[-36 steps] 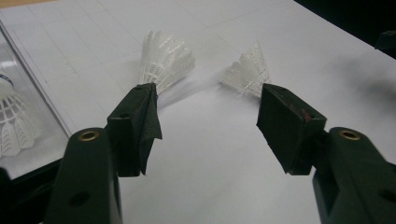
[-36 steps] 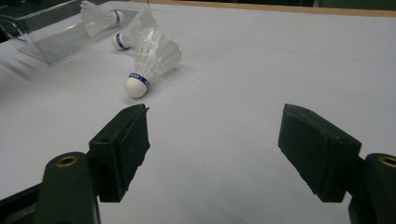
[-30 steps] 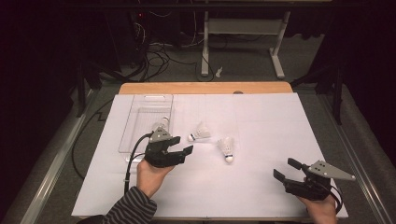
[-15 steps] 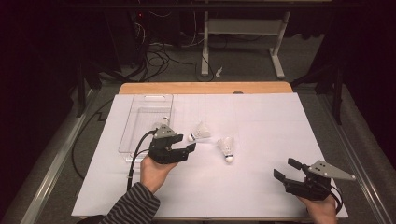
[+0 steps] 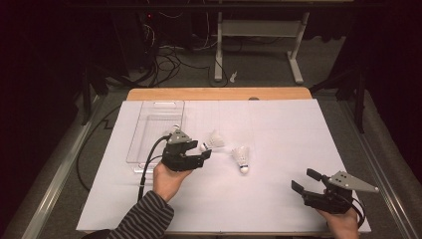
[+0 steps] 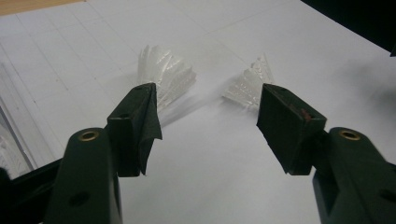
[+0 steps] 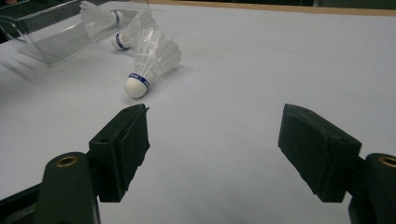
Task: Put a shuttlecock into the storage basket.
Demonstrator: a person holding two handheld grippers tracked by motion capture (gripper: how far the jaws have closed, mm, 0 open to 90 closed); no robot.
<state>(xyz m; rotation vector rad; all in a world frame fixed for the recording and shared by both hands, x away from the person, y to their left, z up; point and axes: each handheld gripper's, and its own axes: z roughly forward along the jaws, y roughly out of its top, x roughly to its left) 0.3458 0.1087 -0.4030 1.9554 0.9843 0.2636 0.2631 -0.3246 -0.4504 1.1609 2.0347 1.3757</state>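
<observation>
Jaws hiding both shuttlecocks' (image 6: 170,77) corks

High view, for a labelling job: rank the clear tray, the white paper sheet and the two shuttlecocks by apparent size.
1. White paper sheet
2. Clear tray
3. The two shuttlecocks, left one and right one: they look alike, so no ranking between them.

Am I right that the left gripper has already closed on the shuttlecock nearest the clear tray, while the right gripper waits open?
Not quite: the left gripper is open too, its jaws wide apart with the nearest shuttlecock lying beyond them, as the left gripper view shows. The right gripper does wait open.
</observation>
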